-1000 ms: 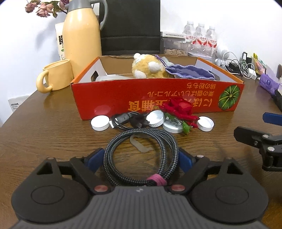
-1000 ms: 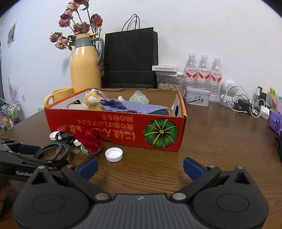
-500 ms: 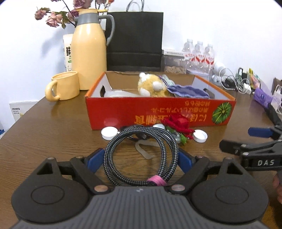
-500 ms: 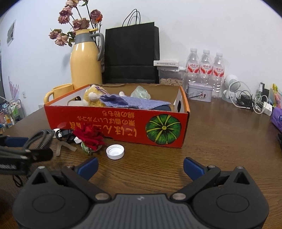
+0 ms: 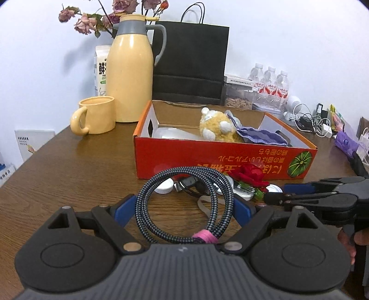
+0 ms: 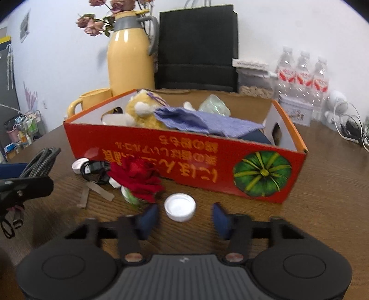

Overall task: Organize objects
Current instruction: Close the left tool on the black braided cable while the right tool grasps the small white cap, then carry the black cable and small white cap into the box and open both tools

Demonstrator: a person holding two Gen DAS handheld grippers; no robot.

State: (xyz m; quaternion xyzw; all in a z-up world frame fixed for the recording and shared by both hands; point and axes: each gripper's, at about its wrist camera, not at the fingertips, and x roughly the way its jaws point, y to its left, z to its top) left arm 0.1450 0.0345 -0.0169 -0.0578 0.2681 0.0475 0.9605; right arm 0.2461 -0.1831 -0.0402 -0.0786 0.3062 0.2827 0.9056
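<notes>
The coiled braided cable [image 5: 184, 203] is pinched in the left claw [image 5: 183, 208], lifted off the desk [image 5: 76, 175] in front of the red box [image 5: 221, 159]. The right claw [image 6: 185, 219] is spread, low before the box, its blue fingers either side of a white cap [image 6: 180, 207]. A red rose [image 6: 137, 178] lies left of that cap, against the box front.

Centre frame: box [image 6: 184, 161] holding plush toy [image 6: 143, 110] and cloth [image 6: 207, 122]. Before it, lower centre: cap [image 6: 180, 207], flower [image 6: 138, 180]. Upper left, behind: flask [image 6: 130, 62].

flowers [image 5: 92, 17] cut off; bottle caps [image 5: 164, 187] cable-hidden
</notes>
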